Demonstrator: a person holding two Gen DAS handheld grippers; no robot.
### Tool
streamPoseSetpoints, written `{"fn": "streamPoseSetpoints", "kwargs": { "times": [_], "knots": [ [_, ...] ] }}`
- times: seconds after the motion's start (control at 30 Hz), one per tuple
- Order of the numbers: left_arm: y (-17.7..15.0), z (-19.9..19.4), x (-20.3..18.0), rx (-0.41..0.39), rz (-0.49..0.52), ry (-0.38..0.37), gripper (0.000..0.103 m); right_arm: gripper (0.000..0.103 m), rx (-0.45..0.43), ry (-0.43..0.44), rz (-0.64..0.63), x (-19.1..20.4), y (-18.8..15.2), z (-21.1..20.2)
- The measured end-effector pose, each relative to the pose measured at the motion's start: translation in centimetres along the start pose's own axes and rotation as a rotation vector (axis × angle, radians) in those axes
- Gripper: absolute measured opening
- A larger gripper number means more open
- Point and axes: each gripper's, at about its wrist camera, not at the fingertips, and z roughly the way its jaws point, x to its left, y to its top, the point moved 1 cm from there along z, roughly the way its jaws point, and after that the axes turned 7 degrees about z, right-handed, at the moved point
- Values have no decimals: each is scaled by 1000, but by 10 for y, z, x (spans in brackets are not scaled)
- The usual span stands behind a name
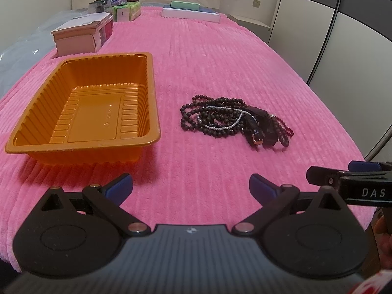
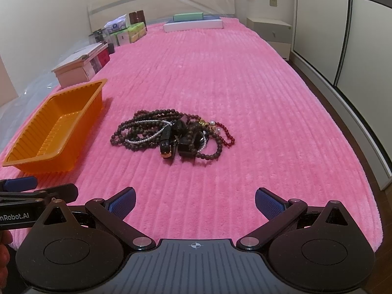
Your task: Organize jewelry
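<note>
A tangled pile of jewelry [image 1: 230, 120] [image 2: 176, 133] lies on the pink ribbed blanket: dark bead strands, a thin pearl chain [image 2: 149, 132], a red bead strand [image 2: 227, 134] and a black bangle [image 2: 167, 147]. An empty orange plastic tray [image 1: 152, 93] [image 2: 14, 158] sits to its left. My left gripper [image 1: 191, 188] is open above the blanket's near part, between tray and pile. My right gripper [image 2: 195, 203] is open too, short of the pile and holding nothing. Each gripper shows at the edge of the other's view.
Boxes [image 1: 80, 36] line the far left edge of the blanket, with tissue packs [image 1: 126, 9] behind them. Flat white and green boxes [image 2: 193, 23] lie at the far end. A nightstand [image 2: 269, 34] and wardrobe doors [image 2: 343, 49] stand to the right, past the blanket's edge.
</note>
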Motion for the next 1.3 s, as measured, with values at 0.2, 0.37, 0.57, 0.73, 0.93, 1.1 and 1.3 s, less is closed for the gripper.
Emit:
{"fn": "streamPoseSetpoints", "kwargs": {
  "times": [0.2, 0.37, 0.57, 0.73, 0.93, 1.1, 1.3],
  "knots": [
    [0, -1, 0, -4, -1, -1, 101, 103, -2, 0, -1, 0, 1, 0],
    [0, -1, 0, -3, -4, -2, 101, 103, -3, -1, -2, 0, 2, -1],
    [0, -1, 1, -4, -4, -1, 101, 103, -4, -2, -4, 0, 2, -1],
    [0, -1, 0, -4, -3, -2, 101, 103, -5, -2, -5, 0, 2, -1],
    [0, -2, 1, -4, -5, -5, 101, 103, -5, -2, -4, 0, 2, -1],
    [0, -2, 1, -4, -4, -6, 101, 103, -5, -2, -6, 0, 2, -1],
    [1, -2, 1, -5, -5, -6, 101, 103, -4, -1, -10, 1, 3, -2]
  ]
}}
